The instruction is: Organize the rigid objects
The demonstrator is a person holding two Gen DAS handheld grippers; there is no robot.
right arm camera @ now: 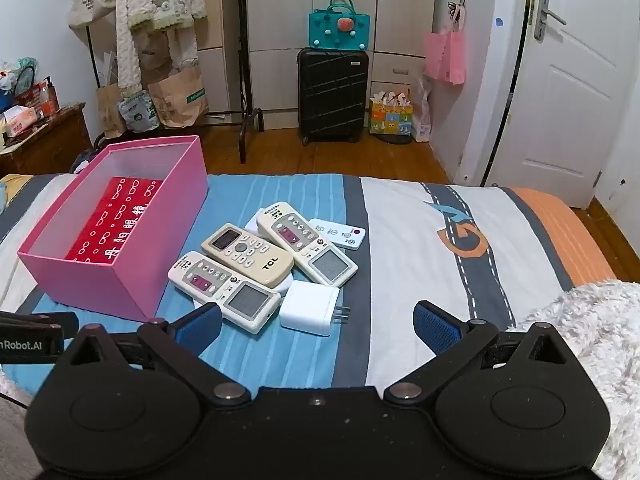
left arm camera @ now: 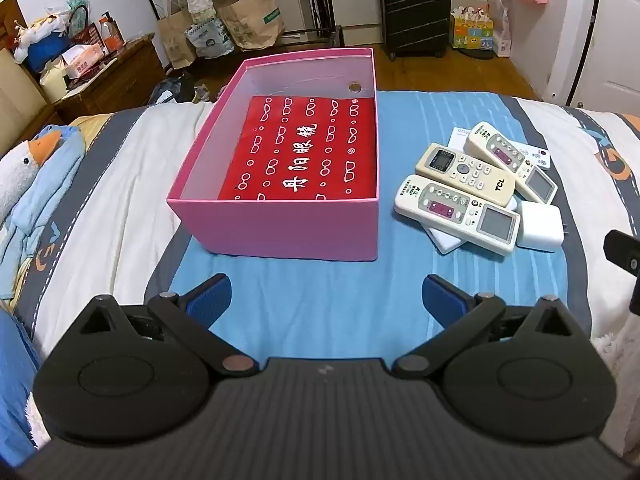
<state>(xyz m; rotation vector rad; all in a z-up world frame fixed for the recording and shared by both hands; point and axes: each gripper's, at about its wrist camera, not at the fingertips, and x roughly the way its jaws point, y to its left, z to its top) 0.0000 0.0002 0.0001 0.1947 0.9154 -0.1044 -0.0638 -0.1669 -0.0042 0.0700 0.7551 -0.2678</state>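
Even, soft indoor light; sharp focus, fisheye-bent edges.

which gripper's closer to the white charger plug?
Right. The right gripper hovers open just short of the white charger plug, which sits between its fingers. The left gripper faces the pink box; the plug lies off to its right.

The left gripper (left arm camera: pixel 327 294) hangs level and low, its two blue-padded fingers (left arm camera: pixel 211 296) spread wide apart with nothing between them. The right gripper (right arm camera: pixel 318 322) sits in much the same pose (black linkages splayed outward on both sides), its blue pads (right arm camera: pixel 436 326) also far apart and gripping nothing. In the right wrist view, part of the left gripper's black body shows at the left edge, just beside the right gripper.
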